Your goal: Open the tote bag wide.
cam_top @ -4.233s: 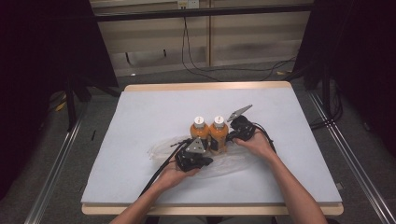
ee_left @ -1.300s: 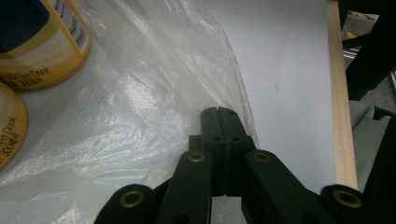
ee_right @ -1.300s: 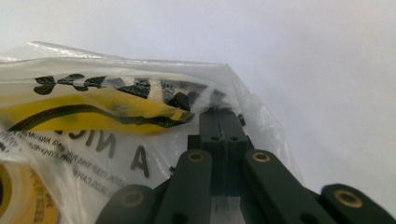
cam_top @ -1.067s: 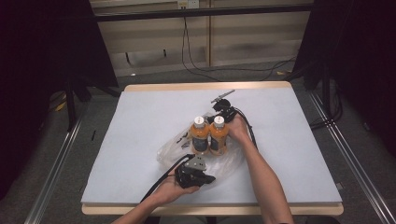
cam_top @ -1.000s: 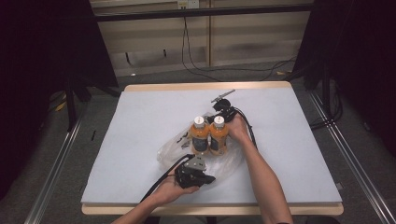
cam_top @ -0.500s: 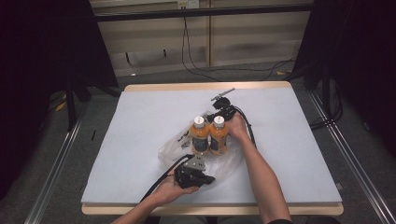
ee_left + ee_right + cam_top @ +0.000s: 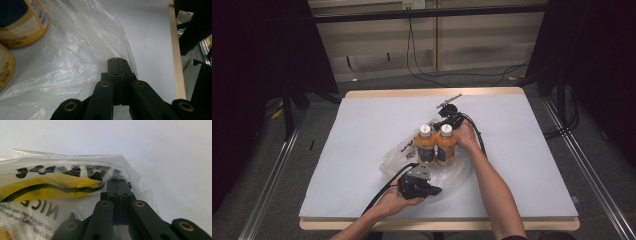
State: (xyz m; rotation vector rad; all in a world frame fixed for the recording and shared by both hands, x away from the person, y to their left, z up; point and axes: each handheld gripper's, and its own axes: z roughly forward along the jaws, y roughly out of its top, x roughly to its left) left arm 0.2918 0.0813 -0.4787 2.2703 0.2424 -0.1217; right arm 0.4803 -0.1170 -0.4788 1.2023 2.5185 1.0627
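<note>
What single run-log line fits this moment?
left gripper: shut on plastic bag | right gripper: shut on plastic bag | two orange bottles: upright on bag

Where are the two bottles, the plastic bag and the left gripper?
bottles [image 7: 437, 146]: high view, orange body of the pair, between the two.
bag [image 7: 75, 62]: left gripper view, crinkled clear film.
left gripper [image 7: 117, 61]: left gripper view, tips of its closed jaws on the bag's edge.
</note>
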